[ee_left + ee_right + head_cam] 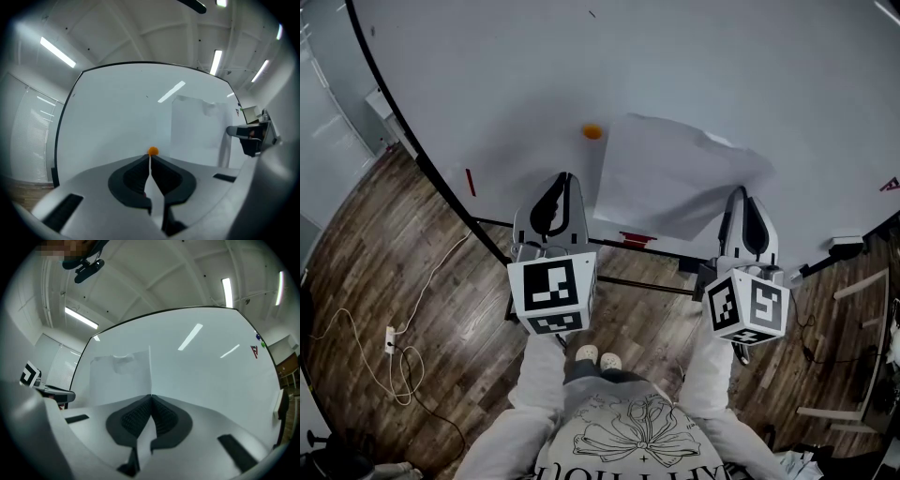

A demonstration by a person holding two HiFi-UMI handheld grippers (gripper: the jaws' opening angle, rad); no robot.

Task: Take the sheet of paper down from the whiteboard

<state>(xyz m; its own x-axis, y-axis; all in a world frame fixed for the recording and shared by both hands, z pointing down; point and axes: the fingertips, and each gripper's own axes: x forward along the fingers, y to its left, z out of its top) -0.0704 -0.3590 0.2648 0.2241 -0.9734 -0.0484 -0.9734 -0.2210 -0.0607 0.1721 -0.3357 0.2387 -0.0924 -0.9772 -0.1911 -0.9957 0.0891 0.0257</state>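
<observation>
A white sheet of paper hangs on the whiteboard, its lower part bowed away from the board. My right gripper is shut on the sheet's right edge; in the right gripper view that edge of the paper runs straight down into the closed tips of the right gripper. A small orange magnet sits on the board just left of the sheet's top corner. My left gripper points level at the board below it, shut with nothing between its pads. In the left gripper view the magnet shows just past the left gripper's tips.
A red strip sticks to the board at the lower left. A red item lies on the board's ledge, and a white eraser lies at its right end. A cable trails over the wooden floor on the left.
</observation>
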